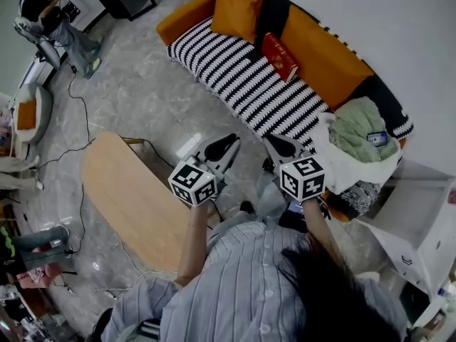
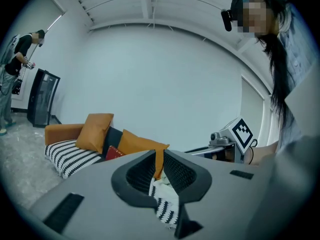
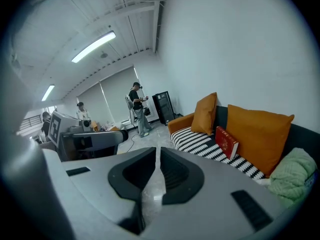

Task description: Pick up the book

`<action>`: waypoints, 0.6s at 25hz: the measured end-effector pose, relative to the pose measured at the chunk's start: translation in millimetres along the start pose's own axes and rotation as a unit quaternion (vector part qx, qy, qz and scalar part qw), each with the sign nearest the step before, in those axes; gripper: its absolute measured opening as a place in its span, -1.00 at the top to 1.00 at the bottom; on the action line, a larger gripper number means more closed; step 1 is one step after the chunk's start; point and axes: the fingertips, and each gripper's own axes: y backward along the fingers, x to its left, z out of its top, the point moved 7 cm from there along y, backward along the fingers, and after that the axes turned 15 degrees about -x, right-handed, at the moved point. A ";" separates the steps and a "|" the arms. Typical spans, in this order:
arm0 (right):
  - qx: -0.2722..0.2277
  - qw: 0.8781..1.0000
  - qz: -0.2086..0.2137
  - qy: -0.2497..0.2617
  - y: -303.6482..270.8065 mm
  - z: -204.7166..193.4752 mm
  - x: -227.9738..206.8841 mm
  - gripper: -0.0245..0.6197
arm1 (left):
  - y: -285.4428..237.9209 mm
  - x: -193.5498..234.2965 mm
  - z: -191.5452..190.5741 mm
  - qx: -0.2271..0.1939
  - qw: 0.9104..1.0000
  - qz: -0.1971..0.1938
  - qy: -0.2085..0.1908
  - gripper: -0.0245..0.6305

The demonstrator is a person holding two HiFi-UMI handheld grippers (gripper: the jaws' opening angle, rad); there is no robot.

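Observation:
A red book (image 1: pixel 280 57) leans against the orange back cushion of the sofa (image 1: pixel 235 77), on the black-and-white striped seat. It also shows in the right gripper view as the book (image 3: pixel 226 141) and in the left gripper view as a red corner of the book (image 2: pixel 114 153). My left gripper (image 1: pixel 229 142) and right gripper (image 1: pixel 274 144) are held side by side in front of the sofa, both well short of the book. Both are shut with nothing between the jaws.
A light wooden table (image 1: pixel 135 198) stands at my left. A green cloth (image 1: pixel 360 130) lies on the sofa's right end by a white cabinet (image 1: pixel 420 219). An orange pillow (image 1: pixel 239 6) stands left of the book. A person (image 1: pixel 57 23) stands far off with cables on the floor.

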 end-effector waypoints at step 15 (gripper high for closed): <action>0.004 0.999 0.054 -0.008 -76.2 61.6 -120.5 0.80 | -147.5 44.5 9.2 0.021 1.000 0.012 -0.008 0.80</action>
